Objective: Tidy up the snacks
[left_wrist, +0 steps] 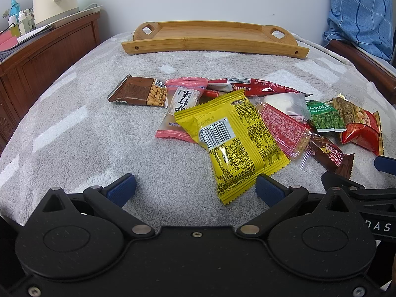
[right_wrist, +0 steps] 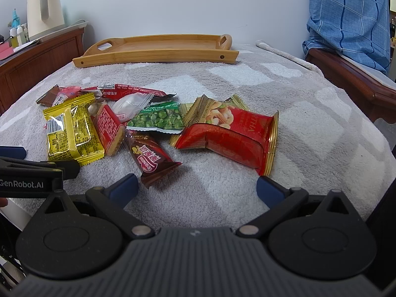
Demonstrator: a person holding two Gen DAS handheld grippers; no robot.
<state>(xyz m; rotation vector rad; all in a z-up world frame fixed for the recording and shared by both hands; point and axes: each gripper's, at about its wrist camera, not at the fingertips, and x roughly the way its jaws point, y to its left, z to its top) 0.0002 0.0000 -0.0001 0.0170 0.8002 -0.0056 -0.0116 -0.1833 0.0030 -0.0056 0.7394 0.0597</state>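
Grey fleece blanket (left_wrist: 74,128) covers the worktop, and on it the snacks lie in a loose heap in front of both tools. At the left end of the heap is a brown chocolate wafer bar (left_wrist: 138,91), flat and apart from the left tool (left_wrist: 195,189). Beside it lies a pink-edged white packet (left_wrist: 182,99), partly under a yellow packet (left_wrist: 235,143) that lies barcode side up; the yellow packet's near corner reaches down just beside the left tool's right blue pad. The left tool points down at a slant toward the blanket, its two fingers (left_wrist: 121,189) spread wide apart with nothing between them but bare fleece. Right of the yellow packet comes a clear-wrapped red biscuit pack (right_wrist: 109,128), with a long red sachet (right_wrist: 128,90) and a white packet (right_wrist: 131,106) behind it. A dark brown bar (right_wrist: 153,158) points toward the right tool (right_wrist: 198,188), and its near end lies close to the left blue pad. Further right are a green pea packet (right_wrist: 158,118) and a large red and gold nut packet (right_wrist: 230,136), whose near corner lies just beyond the right pad. The right tool also tilts down toward the blanket, fingers fully apart and gripping nothing. The two tools sit side by side, each showing at the edge of the other's view. Behind the heap, well apart from it, a bamboo tray (left_wrist: 212,42) stands with no snack in it. Blue checked cloth (right_wrist: 346,19) hangs at the far right.
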